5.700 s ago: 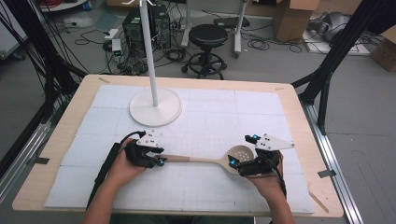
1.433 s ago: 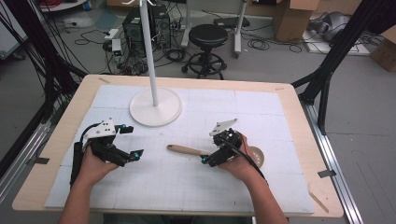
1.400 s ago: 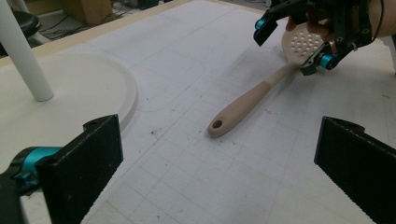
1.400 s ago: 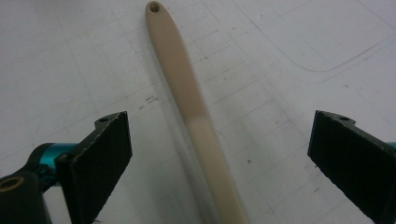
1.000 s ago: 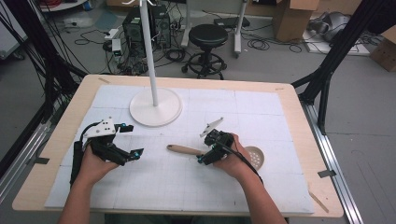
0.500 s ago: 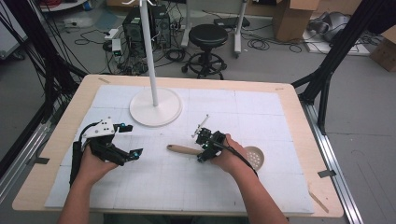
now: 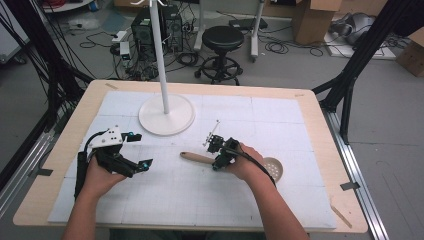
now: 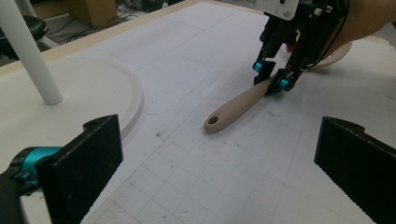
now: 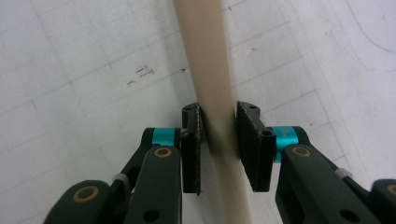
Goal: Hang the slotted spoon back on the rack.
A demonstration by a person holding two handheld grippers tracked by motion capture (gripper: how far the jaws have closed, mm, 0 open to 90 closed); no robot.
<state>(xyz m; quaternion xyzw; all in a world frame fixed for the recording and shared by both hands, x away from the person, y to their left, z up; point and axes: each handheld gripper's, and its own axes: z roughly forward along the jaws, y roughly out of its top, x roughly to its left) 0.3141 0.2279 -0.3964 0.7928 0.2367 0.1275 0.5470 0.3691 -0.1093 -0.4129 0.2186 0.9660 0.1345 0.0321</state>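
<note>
Your right gripper (image 9: pixel 218 140) just clamped onto the spoon (image 9: pixel 212 70) handle.
Left gripper (image 8: pixel 219 163) gapes wide; gridded mat (image 7: pixel 280 195) underneath, stand base (image 7: pixel 166 114) beyond.

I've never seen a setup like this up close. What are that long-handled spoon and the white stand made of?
The spoon looks like pale wood, matt and unvarnished: an even beige, with a hanging hole in the handle end. It could be bamboo or plastic. The stand looks like painted metal or plastic: smooth, uniform white, with a slight sheen on its round base.

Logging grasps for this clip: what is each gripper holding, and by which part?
The right gripper is shut on the wooden slotted spoon, clamping its handle mid-length. The left gripper is open and holds nothing.
</note>
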